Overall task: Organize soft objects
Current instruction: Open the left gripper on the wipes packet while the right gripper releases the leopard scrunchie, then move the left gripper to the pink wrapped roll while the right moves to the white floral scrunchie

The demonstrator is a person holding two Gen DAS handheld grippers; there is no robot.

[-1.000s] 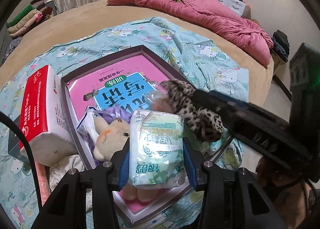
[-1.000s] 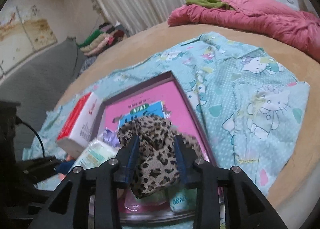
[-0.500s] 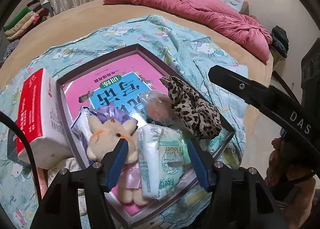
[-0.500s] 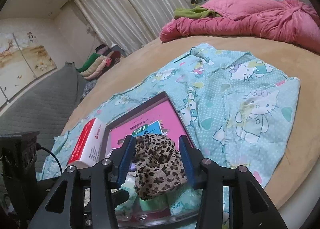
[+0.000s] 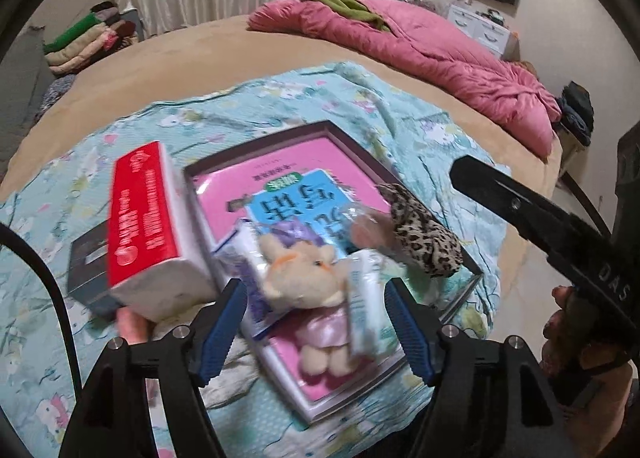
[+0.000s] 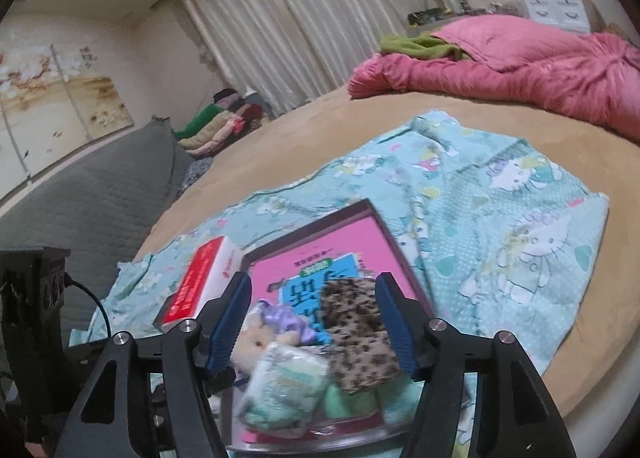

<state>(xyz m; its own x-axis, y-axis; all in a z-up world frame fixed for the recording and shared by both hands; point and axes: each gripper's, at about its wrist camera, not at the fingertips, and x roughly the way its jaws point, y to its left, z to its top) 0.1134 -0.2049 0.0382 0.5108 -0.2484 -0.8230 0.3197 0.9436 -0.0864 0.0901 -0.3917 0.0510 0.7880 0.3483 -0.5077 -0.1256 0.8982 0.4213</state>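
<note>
The near half of the dark-rimmed tray (image 5: 472, 270) is crowded: a plush toy (image 5: 308, 278), a tissue pack (image 5: 366, 306) just beside it and a leopard-print cloth (image 5: 424, 238) lie close together, leaving no gap for a finger between them. The far half, over the pink book cover (image 5: 296, 162), is bare and reachable from above. A red-and-white tissue box (image 5: 148, 226) stands against the tray's left rim and blocks that side. Beyond the tray, the patterned blanket (image 6: 500, 194) and tan bed (image 6: 304, 138) lie flat and unobstructed as far as the pink quilt (image 6: 520, 66). The right tool (image 5: 532, 214) juts in over the tray's right side.
</note>
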